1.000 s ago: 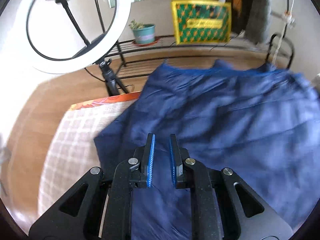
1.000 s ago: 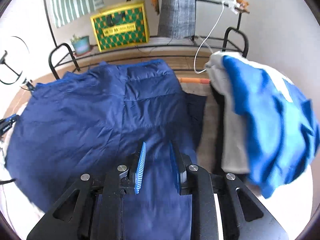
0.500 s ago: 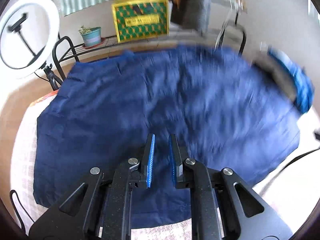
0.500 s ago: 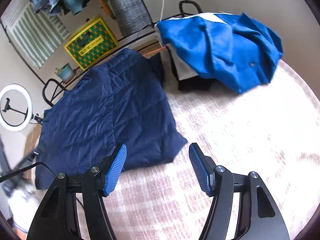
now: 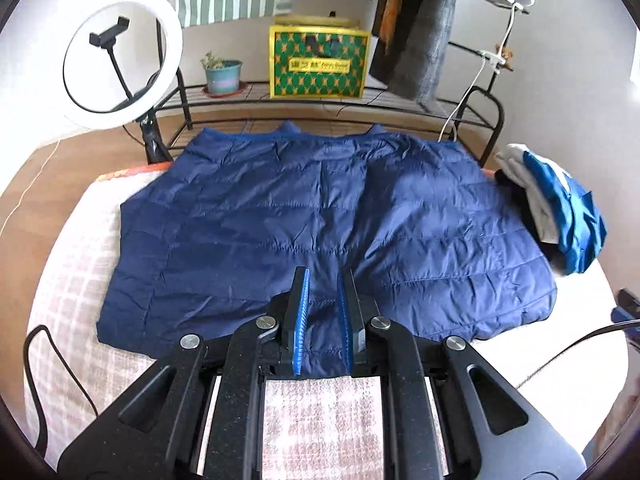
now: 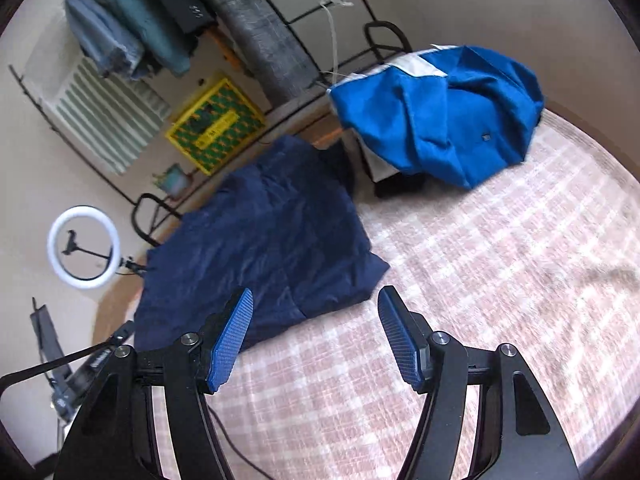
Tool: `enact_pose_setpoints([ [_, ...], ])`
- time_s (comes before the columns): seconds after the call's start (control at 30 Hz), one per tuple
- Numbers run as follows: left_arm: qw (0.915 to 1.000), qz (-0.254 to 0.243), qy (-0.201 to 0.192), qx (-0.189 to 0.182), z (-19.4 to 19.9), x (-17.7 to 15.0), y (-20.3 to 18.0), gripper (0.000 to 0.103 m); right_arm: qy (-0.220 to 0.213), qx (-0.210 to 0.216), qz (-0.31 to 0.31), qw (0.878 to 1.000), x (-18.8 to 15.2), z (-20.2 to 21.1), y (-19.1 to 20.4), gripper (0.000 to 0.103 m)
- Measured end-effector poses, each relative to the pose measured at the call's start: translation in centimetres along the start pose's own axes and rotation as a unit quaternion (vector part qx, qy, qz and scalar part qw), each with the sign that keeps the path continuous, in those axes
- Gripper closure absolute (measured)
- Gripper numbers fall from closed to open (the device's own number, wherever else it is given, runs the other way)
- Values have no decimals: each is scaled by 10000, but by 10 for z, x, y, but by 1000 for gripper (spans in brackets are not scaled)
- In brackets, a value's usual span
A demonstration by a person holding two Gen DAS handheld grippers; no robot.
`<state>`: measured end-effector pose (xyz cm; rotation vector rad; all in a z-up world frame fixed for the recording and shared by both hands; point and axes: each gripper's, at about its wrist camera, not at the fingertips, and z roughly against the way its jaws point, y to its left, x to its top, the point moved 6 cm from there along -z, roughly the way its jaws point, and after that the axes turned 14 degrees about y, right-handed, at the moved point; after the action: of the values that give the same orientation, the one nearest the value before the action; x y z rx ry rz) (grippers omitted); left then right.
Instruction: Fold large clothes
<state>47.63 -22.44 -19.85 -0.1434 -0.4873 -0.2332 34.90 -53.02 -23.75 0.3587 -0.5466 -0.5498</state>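
Observation:
A large navy quilted jacket (image 5: 320,232) lies spread flat on the pink checked bed cover (image 5: 320,420); it also shows in the right wrist view (image 6: 264,248). My left gripper (image 5: 323,280) hovers over the jacket's near hem, jaws a narrow gap apart with nothing between them. My right gripper (image 6: 316,300) is wide open and empty above the bed cover (image 6: 480,280), just off the jacket's near corner.
A pile of bright blue and white clothes (image 6: 440,108) sits at the bed's far right, also in the left wrist view (image 5: 560,208). A ring light (image 5: 120,56), a metal rack (image 5: 320,100) with a yellow-green box (image 5: 318,62) and a plant pot stand behind. Black cables cross the cover (image 5: 60,368).
The jacket has been laid flat on the bed. My right gripper let go, opened wide and pulled back to the right. My left gripper drew back to the near hem.

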Motion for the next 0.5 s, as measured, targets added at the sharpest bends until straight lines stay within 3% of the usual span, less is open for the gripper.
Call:
enact_pose_setpoints([
  [0.07,9999,-104,-72,-41,1,2,2,90,257,-403,231,9986,0,-26,-9,29],
  [0.13,9998,-183,-121,-34,-6,15,1,90,488,-462,175,9976,6,-50,-24,29],
  [0.27,9989,-318,-166,-318,-44,62,-9,90,682,213,-228,9972,25,-88,-45,29],
  [0.37,9983,-480,-205,-264,-80,93,-14,90,896,387,-249,9949,34,-122,-51,28],
  [0.4,9983,-511,-195,-204,-92,99,-14,90,693,436,-131,9966,36,-123,-49,26],
  [0.5,9986,-469,106,-214,-135,113,-11,90,671,459,164,9966,40,-129,-38,24],
])
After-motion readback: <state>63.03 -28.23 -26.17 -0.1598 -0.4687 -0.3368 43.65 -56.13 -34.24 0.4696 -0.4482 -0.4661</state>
